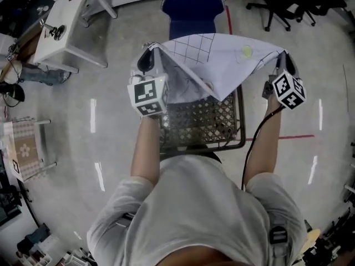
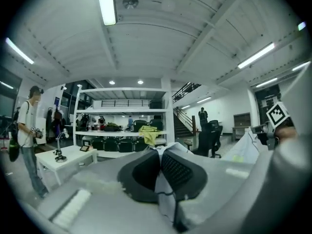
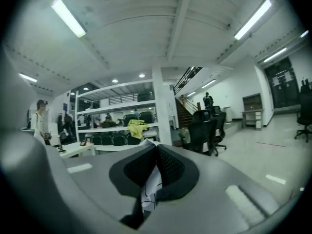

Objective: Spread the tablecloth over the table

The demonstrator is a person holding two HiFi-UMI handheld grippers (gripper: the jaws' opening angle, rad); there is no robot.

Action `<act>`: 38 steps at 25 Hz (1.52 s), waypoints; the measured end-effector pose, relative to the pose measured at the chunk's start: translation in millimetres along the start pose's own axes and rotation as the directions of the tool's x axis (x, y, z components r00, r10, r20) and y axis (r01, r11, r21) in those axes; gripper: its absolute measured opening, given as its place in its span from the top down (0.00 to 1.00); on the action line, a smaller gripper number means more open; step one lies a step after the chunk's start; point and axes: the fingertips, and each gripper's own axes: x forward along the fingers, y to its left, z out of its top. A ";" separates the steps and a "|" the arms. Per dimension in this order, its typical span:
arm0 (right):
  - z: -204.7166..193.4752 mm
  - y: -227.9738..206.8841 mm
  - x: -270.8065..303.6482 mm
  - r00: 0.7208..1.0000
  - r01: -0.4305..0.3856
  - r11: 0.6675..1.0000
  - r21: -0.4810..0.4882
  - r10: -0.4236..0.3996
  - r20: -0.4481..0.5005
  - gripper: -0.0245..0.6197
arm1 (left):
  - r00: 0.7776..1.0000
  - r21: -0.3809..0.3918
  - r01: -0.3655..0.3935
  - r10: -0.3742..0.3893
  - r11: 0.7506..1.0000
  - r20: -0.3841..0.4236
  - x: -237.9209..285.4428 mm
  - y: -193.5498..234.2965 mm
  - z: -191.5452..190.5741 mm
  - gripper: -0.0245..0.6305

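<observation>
Both our claws are pressed onto the tablecloth (image 1: 216, 62): the left gripper (image 1: 150, 54) pinches one corner, the right gripper (image 1: 282, 60) the other. We hold it stretched in the air between them, above a dark mesh surface (image 1: 202, 121).

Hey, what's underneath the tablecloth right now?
A black wire mesh basket sits below the tablecloth; its near part shows. The hanging cloth covers its far end, so anything there is hidden.
</observation>
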 end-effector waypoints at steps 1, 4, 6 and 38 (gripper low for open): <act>8.5 -34.2 -11.1 0.999 0.051 0.999 -0.008 -0.051 0.012 0.95 | 1.000 -0.007 0.016 -0.016 1.000 0.006 6.8 -19.2 5.4 0.93; 19.4 -113.4 -41.6 0.983 0.180 0.983 -0.026 -0.179 0.035 0.95 | 1.000 -0.055 0.028 -0.028 0.998 -0.011 13.8 -53.0 7.6 0.93; 12.5 -130.4 -49.8 0.982 0.186 0.982 -0.034 -0.185 0.023 0.95 | 1.000 -0.099 0.008 -0.011 0.995 -0.029 6.1 -51.5 1.4 0.93; 85.9 64.4 1.7 0.977 -0.204 0.960 -0.195 0.211 0.018 0.95 | 0.960 -0.223 -0.203 0.238 0.954 0.145 -74.1 211.8 108.9 0.93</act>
